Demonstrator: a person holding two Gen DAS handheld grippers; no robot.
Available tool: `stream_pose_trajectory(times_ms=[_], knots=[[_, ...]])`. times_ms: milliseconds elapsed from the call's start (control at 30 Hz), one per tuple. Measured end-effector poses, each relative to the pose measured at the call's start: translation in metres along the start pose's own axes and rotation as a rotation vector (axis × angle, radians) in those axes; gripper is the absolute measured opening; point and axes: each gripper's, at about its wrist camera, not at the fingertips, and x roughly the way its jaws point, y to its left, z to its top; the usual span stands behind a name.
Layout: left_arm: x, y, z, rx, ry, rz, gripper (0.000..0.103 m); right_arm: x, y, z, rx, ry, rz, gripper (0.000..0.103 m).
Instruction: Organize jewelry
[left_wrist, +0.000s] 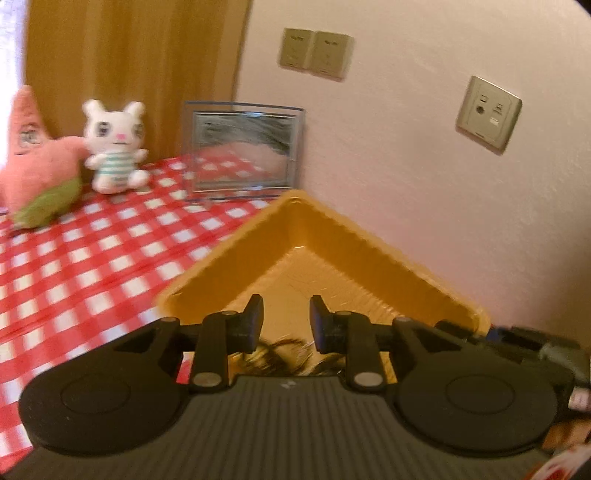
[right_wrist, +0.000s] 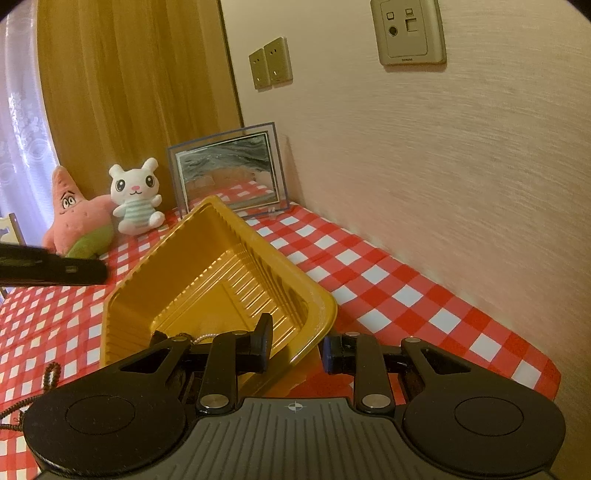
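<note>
We have the right tongs spread apart, straddling the gold tray's near corner at lower centre, a pearl strand inside it. The left tongs gape empty over the tray. Next (we judge) we fetch the dark beaded cord from the desk at lower left.

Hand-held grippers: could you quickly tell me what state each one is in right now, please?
Left hand-held gripper: open, holding nothing, over the gold tray.
Right hand-held gripper: open, straddling the tray's near corner.

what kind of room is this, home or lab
Most likely a home, perhaps a bedroom or living room: plush toys, a pink starfish and a white bunny, sit on a red checked tablecloth beside a framed picture, with a curtain and wall sockets behind.
</note>
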Motion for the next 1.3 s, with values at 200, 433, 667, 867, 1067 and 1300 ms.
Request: stream_pose_trajectory(times_ms=[200,433,667,867,1067,1300], knots=[[-0.033,0.039,-0.043,-0.087,0.057,0.11,0.024,0.002,-0.002,0.0,0.008,0.006,-0.004,0.026],[-0.044,0.058,-0.092,-0.112,0.144,0.221,0.024,0.004,-0.004,0.0,0.01,0.012,-0.005,0.026],[-0.041,0.054,-0.116,-0.105,0.156,0.261,0.024,0.004,-0.005,0.0,0.011,0.018,-0.007,0.026],[-0.03,0.057,-0.117,0.001,0.137,0.244,0.024,0.004,-0.005,0.0,0.01,0.017,-0.007,0.027],[-0.007,0.087,-0.104,0.135,0.159,0.189,0.024,0.005,-0.008,-0.003,0.014,0.02,-0.01,0.027],[0.02,0.108,-0.098,0.179,0.199,0.146,0.024,0.005,-0.008,-0.003,0.019,0.025,-0.015,0.027]])
